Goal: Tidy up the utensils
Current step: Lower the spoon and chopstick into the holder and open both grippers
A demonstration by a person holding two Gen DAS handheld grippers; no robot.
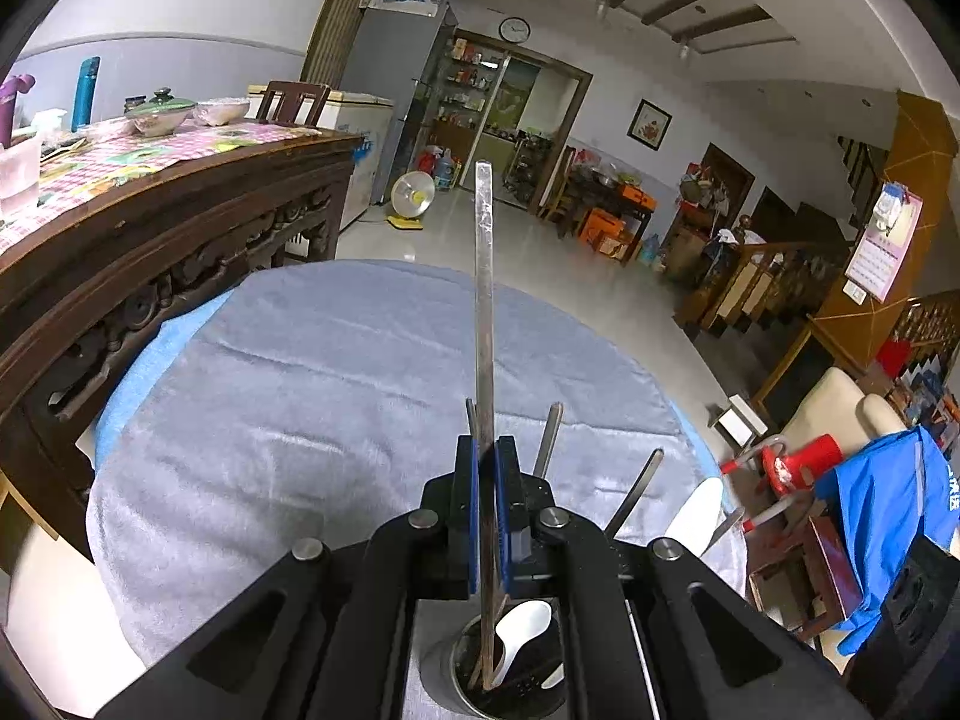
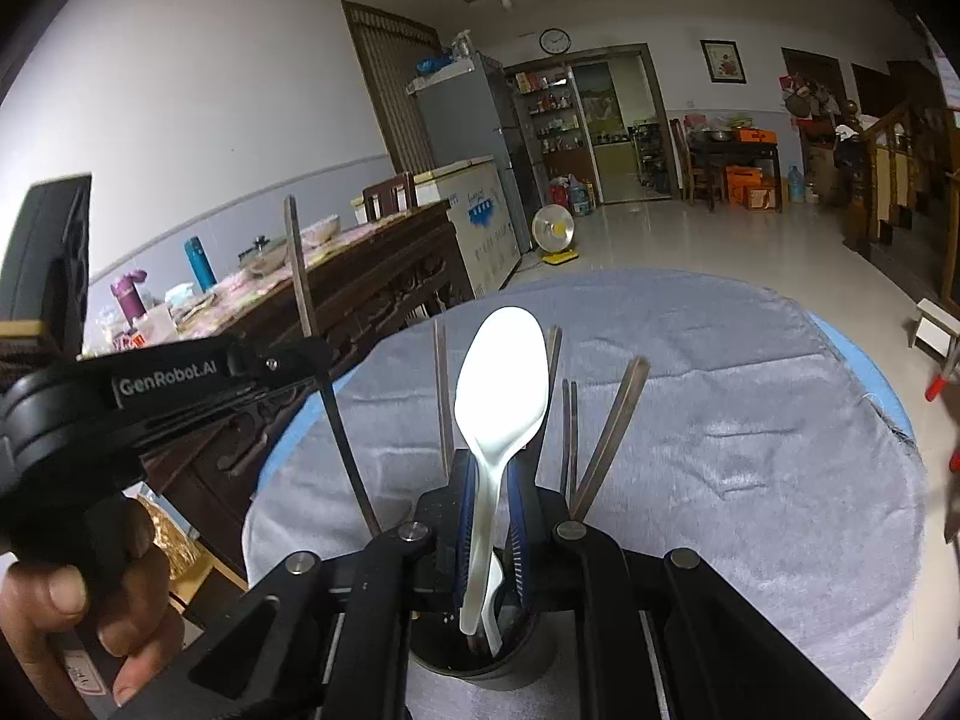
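My left gripper is shut on a long chopstick that stands nearly upright. Its lower end reaches into the metal utensil holder just below the jaws. A white spoon and other chopsticks stand in that holder. My right gripper is shut on the handle of a second white spoon, bowl up, above the same holder. Several chopsticks fan out of it. The left gripper shows at the left with its chopstick, held by a hand.
The holder stands on a round table under a grey towel. A carved wooden sideboard with bowls and bottles runs along the left. A red stool and blue garment are at the right.
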